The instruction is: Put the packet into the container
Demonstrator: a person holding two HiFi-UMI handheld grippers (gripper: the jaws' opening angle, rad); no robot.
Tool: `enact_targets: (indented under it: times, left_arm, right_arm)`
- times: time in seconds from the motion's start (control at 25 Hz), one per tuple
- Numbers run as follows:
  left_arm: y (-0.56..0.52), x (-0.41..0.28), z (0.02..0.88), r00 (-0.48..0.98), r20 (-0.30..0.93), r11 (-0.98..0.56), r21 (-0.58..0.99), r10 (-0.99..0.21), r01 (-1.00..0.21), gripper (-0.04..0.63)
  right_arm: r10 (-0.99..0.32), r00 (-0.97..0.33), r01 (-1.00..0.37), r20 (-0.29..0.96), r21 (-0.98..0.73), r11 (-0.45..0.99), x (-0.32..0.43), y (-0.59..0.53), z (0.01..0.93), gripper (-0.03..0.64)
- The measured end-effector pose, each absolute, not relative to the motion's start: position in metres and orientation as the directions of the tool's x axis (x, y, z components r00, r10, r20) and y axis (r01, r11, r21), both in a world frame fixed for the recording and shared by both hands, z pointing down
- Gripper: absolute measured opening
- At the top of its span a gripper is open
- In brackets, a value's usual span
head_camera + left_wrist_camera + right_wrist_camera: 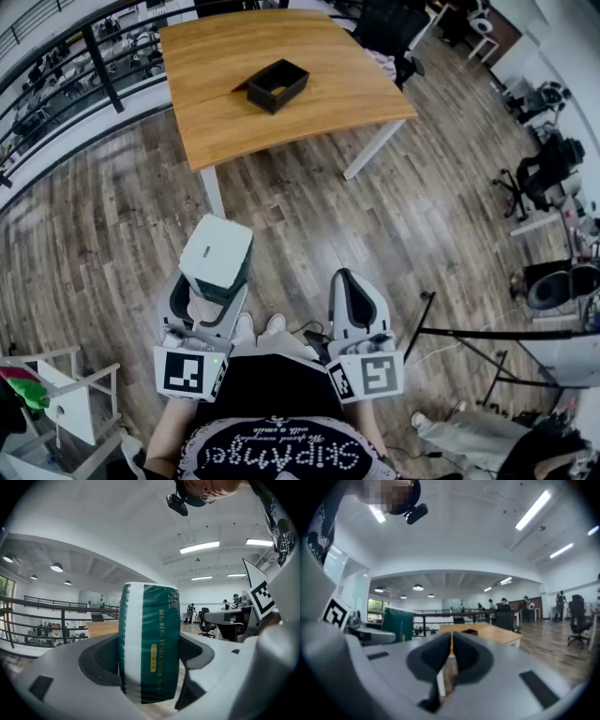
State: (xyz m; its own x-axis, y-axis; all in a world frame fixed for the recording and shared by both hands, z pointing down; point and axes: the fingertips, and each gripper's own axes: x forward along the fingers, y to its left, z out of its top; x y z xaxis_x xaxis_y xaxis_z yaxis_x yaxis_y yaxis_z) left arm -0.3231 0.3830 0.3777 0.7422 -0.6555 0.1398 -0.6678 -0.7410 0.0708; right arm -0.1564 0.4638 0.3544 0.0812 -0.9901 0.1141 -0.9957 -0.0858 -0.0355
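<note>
While the table [225,122] stands well ahead of me across the wooden floor [309,216], the step in hand is the carry, not the drop. The left gripper [208,298] is clamped on the green-and-white packet [150,644]. Its jaws stand wide because the packet is thick, and both pads press its flanks with the pack standing upright between them. The right gripper [451,651] has its jaws together with nothing between them, so I judge it free to help if needed.

The open black container [265,97] sits on the table towards its near edge, turned at an angle to me, and it looks empty from here.

To do this well, I'd keep the left gripper close to level on the approach so that the soft pack doesn't sag or slide out of the pads. Next I'd bring it over the container's opening – lined up with the long side, as the box looks only a little roomier than the packet. I'd lower it until the bottom edge is inside the walls before easing the jaws apart. The risk I see is catching the rim and nudging the light box across the tabletop.
</note>
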Motion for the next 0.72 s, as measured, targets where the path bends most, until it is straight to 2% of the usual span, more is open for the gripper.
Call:
enact_targets:
  times: [0.72]
  left_arm:
    - [0.409, -0.287, 0.374, 0.721, 0.102, -0.72, 0.054, -0.686, -0.692, 0.377]
  right_arm:
    - [-0.996, 0.027, -0.999, 0.091, -0.024, -0.029, -0.123, 0.482, 0.351, 0.038]
